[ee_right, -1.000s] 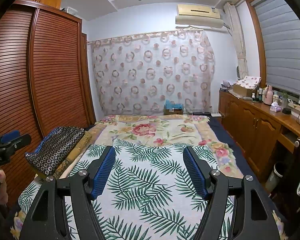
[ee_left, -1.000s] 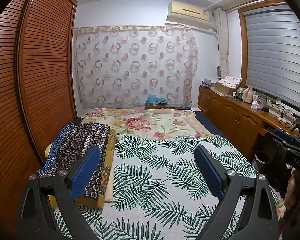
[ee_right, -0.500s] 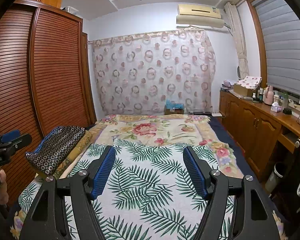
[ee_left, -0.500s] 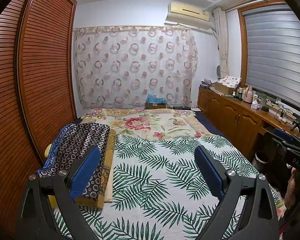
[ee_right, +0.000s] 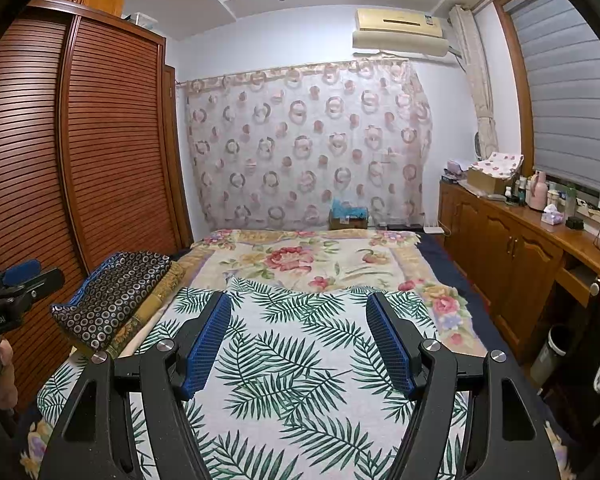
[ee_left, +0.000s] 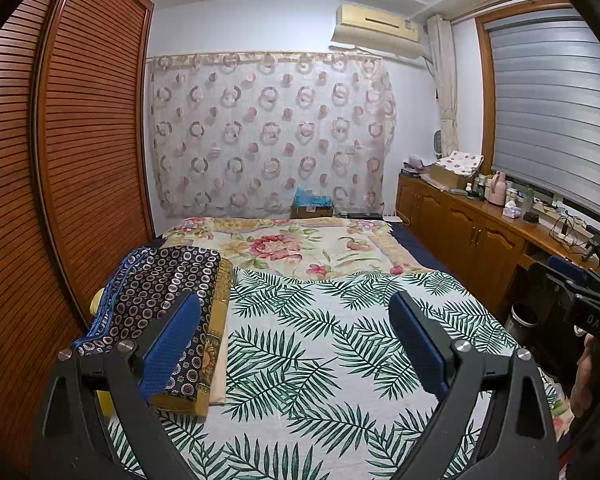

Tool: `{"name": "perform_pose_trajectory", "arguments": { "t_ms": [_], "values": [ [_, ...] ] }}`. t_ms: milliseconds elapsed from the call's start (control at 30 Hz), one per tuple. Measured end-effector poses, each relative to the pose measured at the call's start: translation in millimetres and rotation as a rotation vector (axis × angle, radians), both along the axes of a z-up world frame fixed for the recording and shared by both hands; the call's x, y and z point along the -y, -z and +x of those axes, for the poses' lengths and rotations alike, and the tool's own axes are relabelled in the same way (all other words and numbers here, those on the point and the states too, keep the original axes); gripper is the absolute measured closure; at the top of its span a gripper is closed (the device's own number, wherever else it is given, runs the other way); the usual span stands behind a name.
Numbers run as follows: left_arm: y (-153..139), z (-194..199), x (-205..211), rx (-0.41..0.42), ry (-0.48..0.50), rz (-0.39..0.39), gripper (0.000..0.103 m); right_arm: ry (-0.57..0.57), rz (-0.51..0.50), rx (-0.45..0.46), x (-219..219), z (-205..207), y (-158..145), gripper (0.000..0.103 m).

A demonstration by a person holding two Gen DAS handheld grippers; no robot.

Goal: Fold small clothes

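A folded dark cloth with a ring pattern [ee_left: 160,284] lies on a yellow-brown folded cloth [ee_left: 216,320] at the left side of the bed; it also shows in the right wrist view [ee_right: 116,292]. My left gripper [ee_left: 294,312] is open and empty, held above the palm-leaf sheet [ee_left: 320,344], with its left finger in front of the folded cloth. My right gripper [ee_right: 298,312] is open and empty above the same sheet [ee_right: 300,360]. Each gripper shows at the edge of the other's view, the right one [ee_left: 580,300] and the left one [ee_right: 16,292].
A floral blanket [ee_left: 300,244] covers the far half of the bed. A slatted wooden wardrobe [ee_left: 60,180] runs along the left. A wooden cabinet [ee_right: 520,248] with bottles and boxes runs along the right, with a bin [ee_right: 552,348] beside it. A box [ee_right: 348,216] stands below the curtain.
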State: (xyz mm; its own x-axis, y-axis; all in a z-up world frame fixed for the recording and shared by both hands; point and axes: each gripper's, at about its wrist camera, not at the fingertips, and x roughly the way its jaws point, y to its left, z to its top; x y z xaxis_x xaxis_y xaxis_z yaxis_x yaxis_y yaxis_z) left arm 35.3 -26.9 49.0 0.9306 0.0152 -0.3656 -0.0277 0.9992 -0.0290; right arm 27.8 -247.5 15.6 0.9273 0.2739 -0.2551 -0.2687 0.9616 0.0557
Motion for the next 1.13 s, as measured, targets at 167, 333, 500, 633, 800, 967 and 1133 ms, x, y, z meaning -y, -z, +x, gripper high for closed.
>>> {"name": "perform_pose_trajectory", "arguments": {
  "t_ms": [167,333,500,633,800,967,1133],
  "values": [
    [0.3,0.0,0.0,0.000,-0.001,0.000,0.007,0.000,0.000,0.000,0.8,0.5,-0.1,0.031],
    [0.7,-0.1,-0.2,0.000,0.000,0.001,0.007,0.000,0.000,0.000,0.4,0.2,0.4,0.031],
    [0.9,-0.2,0.1,0.001,0.000,0.000,0.007,0.000,-0.001,0.001,0.3,0.2,0.6,0.031],
    [1.0,-0.1,0.2,0.001,0.000,0.000,0.007,-0.001,-0.001,0.001,0.4,0.3,0.8,0.031],
    [1.4,-0.2,0.2,0.001,0.000,0.000,0.007,0.000,-0.001,0.001,0.9,0.9,0.5,0.031],
    [1.7,-0.3,0.1,0.001,0.000,0.000,0.007,0.000,-0.001,0.000,1.1,1.1,0.9,0.031],
    [0.7,-0.7,0.8,0.002,-0.001,0.000,0.007,-0.004,-0.002,0.002,2.3,0.8,1.5,0.031]
  ]
}}
